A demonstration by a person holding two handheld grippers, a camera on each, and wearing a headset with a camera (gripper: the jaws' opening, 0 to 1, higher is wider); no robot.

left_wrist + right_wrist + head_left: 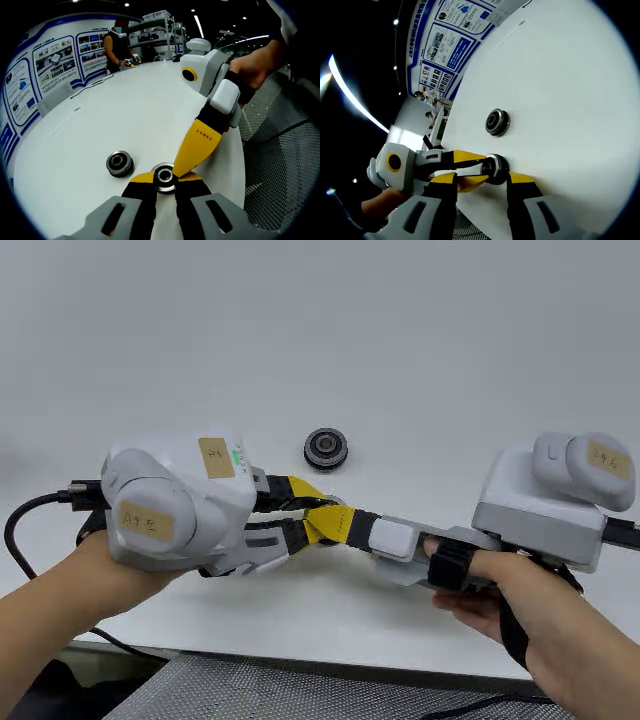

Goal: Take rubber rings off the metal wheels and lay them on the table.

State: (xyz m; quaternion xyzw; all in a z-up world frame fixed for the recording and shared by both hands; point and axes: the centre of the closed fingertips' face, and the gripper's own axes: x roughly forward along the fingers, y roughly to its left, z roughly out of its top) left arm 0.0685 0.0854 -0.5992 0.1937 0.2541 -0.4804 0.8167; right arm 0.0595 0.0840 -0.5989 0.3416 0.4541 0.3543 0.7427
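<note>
bright, even light on the white table (400, 360), soft shadows; gripper views bend strongly at edges, ceiling strip lights (199, 25) glaring.

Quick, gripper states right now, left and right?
Left gripper: shut on a metal wheel.
Right gripper: jaws either side of that wheel; whether they clamp it cannot be told.

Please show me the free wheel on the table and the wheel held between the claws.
free wheel (326, 448), head view, on its dark round face.
held wheel (164, 176), left gripper view, on its centre hub.
</note>
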